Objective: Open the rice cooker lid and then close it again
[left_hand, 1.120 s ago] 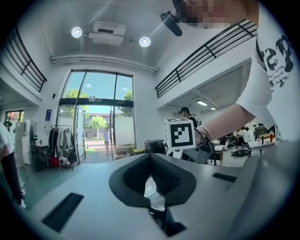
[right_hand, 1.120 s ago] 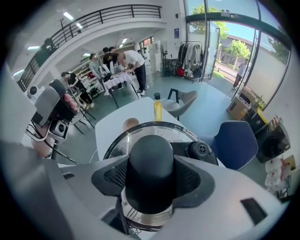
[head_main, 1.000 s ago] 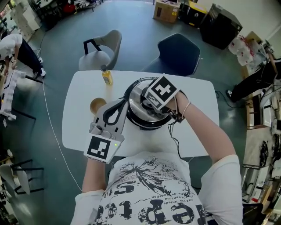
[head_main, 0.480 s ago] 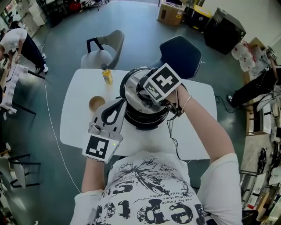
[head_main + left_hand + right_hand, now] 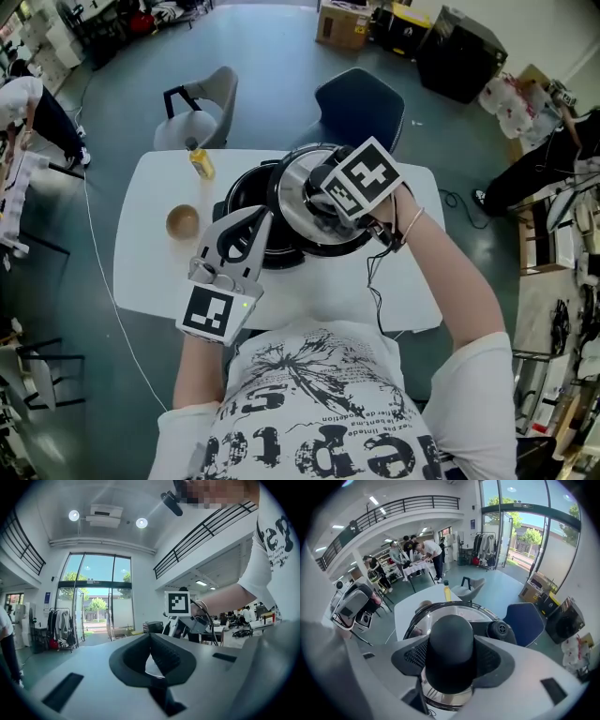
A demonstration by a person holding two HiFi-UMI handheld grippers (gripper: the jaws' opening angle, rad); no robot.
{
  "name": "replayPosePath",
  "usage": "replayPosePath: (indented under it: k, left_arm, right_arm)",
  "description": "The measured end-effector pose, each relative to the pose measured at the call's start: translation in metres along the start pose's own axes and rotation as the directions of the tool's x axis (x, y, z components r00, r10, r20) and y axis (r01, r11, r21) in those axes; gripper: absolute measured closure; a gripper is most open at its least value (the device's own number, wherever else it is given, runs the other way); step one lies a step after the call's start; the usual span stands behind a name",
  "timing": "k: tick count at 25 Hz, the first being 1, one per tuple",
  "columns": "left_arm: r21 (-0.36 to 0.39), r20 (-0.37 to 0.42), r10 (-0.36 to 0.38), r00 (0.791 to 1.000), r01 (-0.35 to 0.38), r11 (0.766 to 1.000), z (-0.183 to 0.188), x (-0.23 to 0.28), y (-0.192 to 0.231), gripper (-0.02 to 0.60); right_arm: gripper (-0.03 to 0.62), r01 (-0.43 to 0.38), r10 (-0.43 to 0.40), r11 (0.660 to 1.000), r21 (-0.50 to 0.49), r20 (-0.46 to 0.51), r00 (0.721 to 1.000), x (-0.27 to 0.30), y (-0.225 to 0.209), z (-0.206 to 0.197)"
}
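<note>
Lifted and swung rightward since a second ago: shiny round lid [image 5: 298, 192], clear of black rice cooker [image 5: 242, 194] on white counter [image 5: 150, 272]. Right tool [image 5: 452, 656] clamped on domed black knob [image 5: 451, 634]; left tool [image 5: 151, 641] seemingly closed, empty.

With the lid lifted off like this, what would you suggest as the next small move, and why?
Probably swing the lid left over the rice cooker and lower it: the right hand-held gripper clamps its knob, and it hangs offset to the right.

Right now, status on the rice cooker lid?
Right gripper shut on lid knob. Left gripper shut, empty. Rice cooker open, lid lifted off. Nothing blocking.
</note>
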State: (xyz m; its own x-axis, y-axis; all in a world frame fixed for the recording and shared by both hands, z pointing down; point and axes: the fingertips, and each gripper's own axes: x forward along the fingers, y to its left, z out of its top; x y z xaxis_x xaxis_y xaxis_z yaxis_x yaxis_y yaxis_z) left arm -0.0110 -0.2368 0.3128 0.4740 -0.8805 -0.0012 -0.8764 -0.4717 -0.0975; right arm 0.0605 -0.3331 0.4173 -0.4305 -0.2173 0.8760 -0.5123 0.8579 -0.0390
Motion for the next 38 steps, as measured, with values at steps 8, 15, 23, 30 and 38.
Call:
replayPosePath:
  k: [8, 15, 23, 30, 38]
  left_arm:
    - [-0.032, -0.016, -0.044, 0.999, 0.044, 0.999, -0.018, 0.027, -0.074, 0.568]
    - [-0.063, -0.056, -0.051, 0.997, 0.047, 0.997, -0.041, 0.03, -0.133, 0.568]
    - [-0.06, -0.134, -0.027, 0.991, 0.019, 0.998, -0.066, 0.019, -0.164, 0.568]
    - [-0.028, -0.103, -0.002, 0.995, -0.001, 1.0, -0.052, 0.024, -0.166, 0.568]
    - [-0.012, -0.039, -0.01, 0.999, 0.009, 1.0, -0.032, 0.024, -0.151, 0.568]
  right_arm:
    - [0.303, 0.007, -0.006, 0.999, 0.053, -0.005, 1.0, -0.023, -0.029, -0.082]
    - [0.303, -0.009, 0.011, 0.998, 0.065, -0.031, 0.999, -0.031, -0.036, -0.148]
    - [0.303, -0.017, 0.018, 1.0, 0.02, -0.048, 0.999, -0.028, -0.032, -0.18]
    - [0.303, -0.013, 0.012, 1.0, -0.008, -0.044, 0.999, -0.032, -0.027, -0.182]
    - [0.303, -0.002, 0.002, 1.0, -0.004, -0.041, 0.999, -0.04, -0.026, -0.169]
